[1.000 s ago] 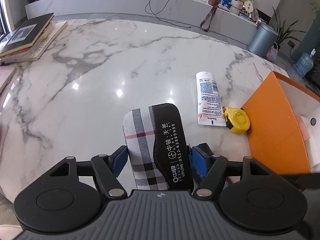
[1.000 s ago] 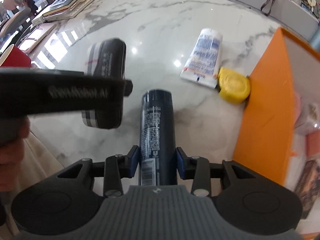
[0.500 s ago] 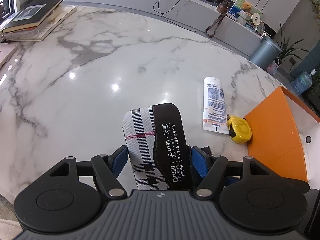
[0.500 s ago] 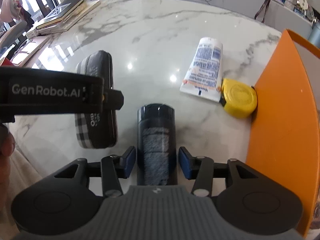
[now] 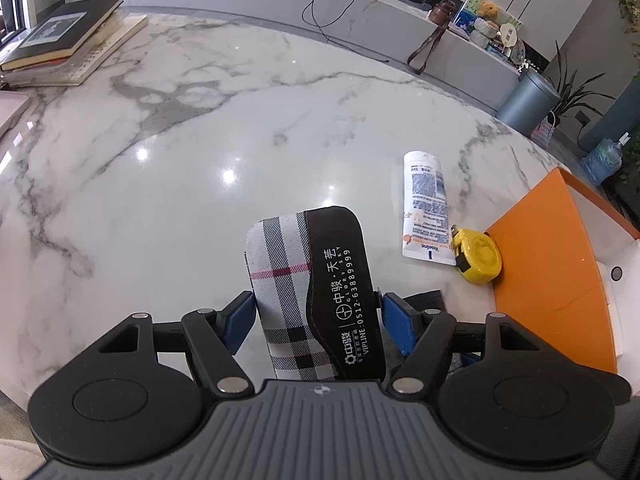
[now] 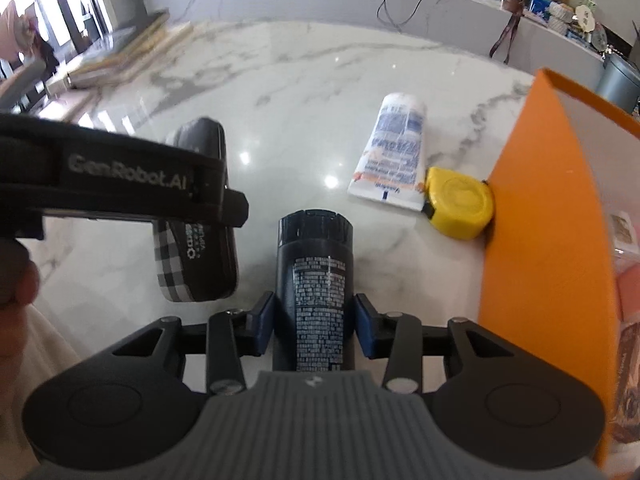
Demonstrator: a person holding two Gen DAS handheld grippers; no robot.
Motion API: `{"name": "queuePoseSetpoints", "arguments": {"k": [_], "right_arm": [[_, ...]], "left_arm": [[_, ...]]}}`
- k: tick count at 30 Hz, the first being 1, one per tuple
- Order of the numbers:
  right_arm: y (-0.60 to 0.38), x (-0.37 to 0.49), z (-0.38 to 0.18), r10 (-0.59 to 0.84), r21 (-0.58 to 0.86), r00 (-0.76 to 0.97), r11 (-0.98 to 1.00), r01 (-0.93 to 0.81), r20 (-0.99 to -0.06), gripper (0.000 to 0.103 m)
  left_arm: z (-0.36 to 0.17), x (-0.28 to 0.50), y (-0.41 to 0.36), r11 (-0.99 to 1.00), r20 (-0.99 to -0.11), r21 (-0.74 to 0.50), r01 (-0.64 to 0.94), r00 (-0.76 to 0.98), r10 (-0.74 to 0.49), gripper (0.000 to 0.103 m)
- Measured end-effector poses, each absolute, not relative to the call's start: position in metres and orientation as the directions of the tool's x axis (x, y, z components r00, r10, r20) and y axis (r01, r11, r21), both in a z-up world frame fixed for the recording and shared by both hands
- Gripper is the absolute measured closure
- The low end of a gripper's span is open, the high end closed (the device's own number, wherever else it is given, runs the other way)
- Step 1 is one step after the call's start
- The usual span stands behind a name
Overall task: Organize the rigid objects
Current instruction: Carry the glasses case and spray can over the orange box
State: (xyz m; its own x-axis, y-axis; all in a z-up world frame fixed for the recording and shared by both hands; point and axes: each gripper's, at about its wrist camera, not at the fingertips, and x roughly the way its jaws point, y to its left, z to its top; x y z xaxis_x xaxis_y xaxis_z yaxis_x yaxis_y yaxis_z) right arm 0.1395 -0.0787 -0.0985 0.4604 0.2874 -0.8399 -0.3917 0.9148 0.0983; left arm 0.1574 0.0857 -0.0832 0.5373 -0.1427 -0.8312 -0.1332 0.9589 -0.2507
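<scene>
Left gripper (image 5: 316, 316), right gripper (image 6: 314, 320): apparently clamped.

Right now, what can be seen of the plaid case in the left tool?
The plaid case is a rounded oblong pouch, half grey, black and red checked fabric, half black leather-like panel printed with white Chinese characters and a phone number. The left tool clamps its sides between blue pads, holding it above the marble table.

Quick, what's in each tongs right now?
Left tongs: shut on the plaid case.
Right tongs: shut on the dark bottle.
</scene>
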Motion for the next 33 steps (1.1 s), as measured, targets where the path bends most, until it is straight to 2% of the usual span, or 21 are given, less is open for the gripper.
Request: {"name": "queuePoseSetpoints", "arguments": {"k": [11,20,25,33], "right_arm": [[-0.115,0.117,-0.032,0.375,0.178,0.597,0.915,-0.363,-0.709,0.061],[-0.189,0.112,0.029,0.356,0.238,0.725,0.934,-0.266,-0.59,0.061],[-0.242,0.115,0.035,0.25,0.22,0.765,0.965,-0.144,-0.594,0.061],[-0.316,0.122,0.006,0.116,0.203,0.74,0.979,0.028,-0.662,0.061]], "left_arm": [[-0.034,0.135,0.085,0.938,-0.759,-0.319,-0.136,0.63,-0.167,0.024],[0.029,0.128,0.033,0.944,-0.661,-0.33,0.032,0.706,-0.255,0.023],[0.037,0.134,-0.019,0.95,-0.671,-0.268,0.16,0.677,-0.303,0.023],[0.03,0.156,-0.097,0.923,-0.713,-0.213,0.321,0.595,-0.371,0.023]]}}
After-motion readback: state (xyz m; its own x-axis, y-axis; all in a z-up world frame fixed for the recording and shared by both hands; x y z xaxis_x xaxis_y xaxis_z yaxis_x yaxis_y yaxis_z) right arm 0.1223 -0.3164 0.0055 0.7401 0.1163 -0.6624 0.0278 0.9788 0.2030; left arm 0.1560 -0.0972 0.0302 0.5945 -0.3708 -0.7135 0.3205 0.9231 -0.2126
